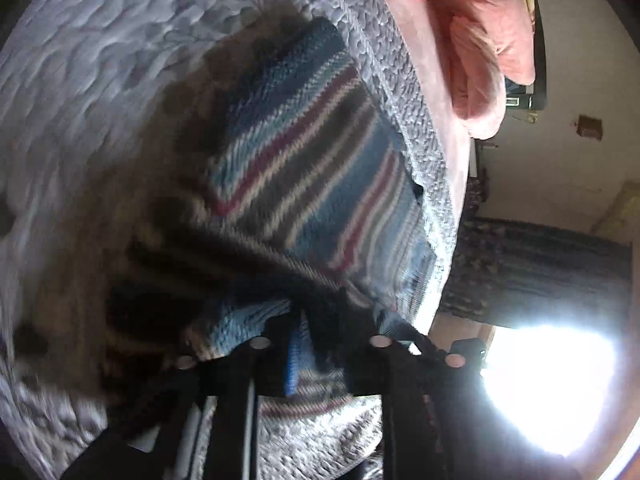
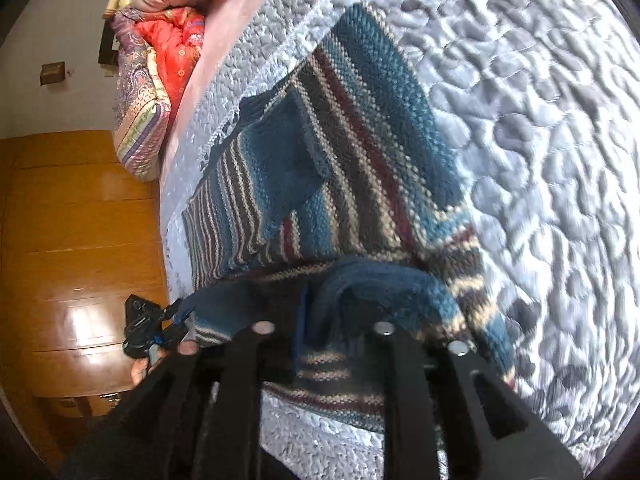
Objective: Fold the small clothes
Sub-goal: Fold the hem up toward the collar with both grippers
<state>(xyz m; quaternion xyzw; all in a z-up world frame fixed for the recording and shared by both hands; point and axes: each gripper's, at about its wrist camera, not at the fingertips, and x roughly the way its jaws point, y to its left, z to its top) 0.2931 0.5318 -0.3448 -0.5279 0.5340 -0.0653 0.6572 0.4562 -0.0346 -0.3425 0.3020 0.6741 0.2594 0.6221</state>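
**Both grippers pinching the near hem of a striped knit sweater on the bed**

Object: a small striped knit sweater [image 2: 360,152], blue, grey, cream and maroon bands, lies on the quilted grey bedspread [image 2: 540,120]. It sits close to the bed's side edge, the one bordered by a pink sheet [image 2: 224,48]; one sleeve is already folded in over the body. The near hem is lifted off the quilt and bunched at the tools.

Left gripper [image 1: 320,344]: fingers closed on a wad of the hem, blue knit squeezed between them. This view is motion-blurred, so the exact bite depth is unclear. It also appears in the right wrist view [image 2: 156,328] at the hem's corner nearer the bed edge, a hand visible behind it.

Right gripper [image 2: 324,332]: also clamped on the hem, with a thick blue fold bulging out above the fingers, at the corner farther from the edge.

Pose: both tools point forward along the garment, low over the quilt, side by side across the hem width, roughly level with each other.

Handling judgement: chunky knit, soft, limp and stretchy, light enough for a two-point lift. It will sag between the grips and will likely drag on the textured quilt. Best hold is at the two hem corners, through the full thickness, so layers travel together. A shallow pinch risks pulling only the top layer.

Judged step: carrying the hem toward the collar for the crosswise fold.
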